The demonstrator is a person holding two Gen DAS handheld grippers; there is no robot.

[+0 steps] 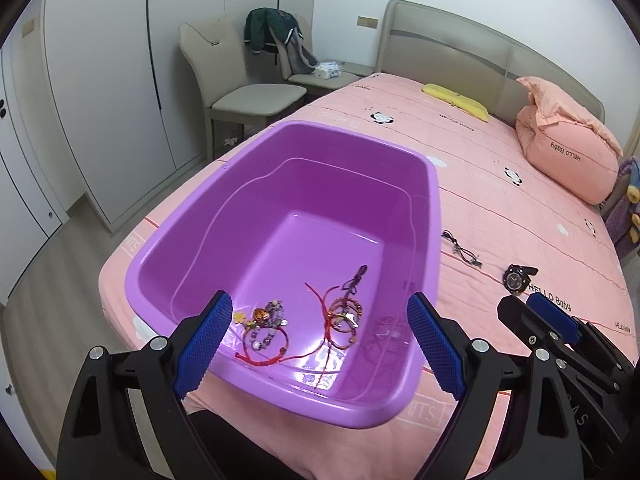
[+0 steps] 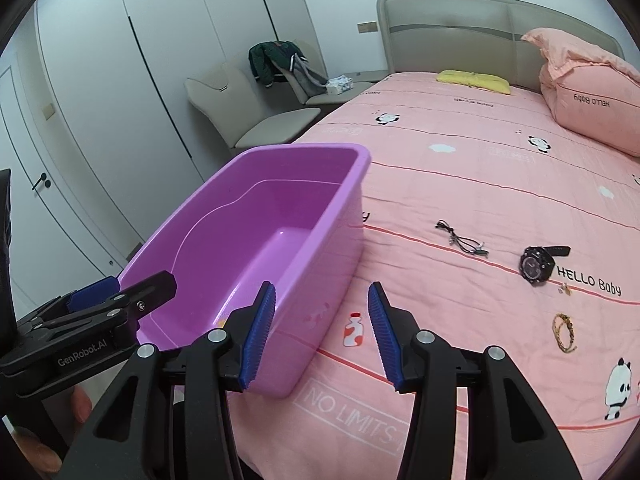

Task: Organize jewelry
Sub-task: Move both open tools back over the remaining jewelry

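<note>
Four loose pieces of jewelry lie on the pink bedspread (image 2: 460, 184) outside the purple tub (image 1: 432, 216), which stands at the bed's near left corner: one black cord necklace (image 2: 462, 238) just beyond the tub's right wall, one black wristwatch (image 2: 538, 266) further right, one tiny pale piece (image 2: 565, 289) just beside the watch, too small to identify, and one braided gold bracelet (image 2: 564, 333) nearest the foot edge. Inside the tub rest two tangled clusters, a beaded red-cord bracelet group (image 1: 266, 330) and a bundle of bangles and red cord (image 1: 346, 314); their exact count cannot be told. One left gripper (image 1: 320, 344) hovers over the tub's near rim, jaws spread, nothing between them. One right gripper (image 2: 322, 334) hangs over the bedspread beside the tub, jaws parted and empty. The cords and braid are judged light, limp and prone to snag, best pinched at a bunched section. The watch is likely the heaviest and stiffest; its case or strap offers a firm hold. The tiny piece probably needs a precise, flat pinch against soft fabric.
</note>
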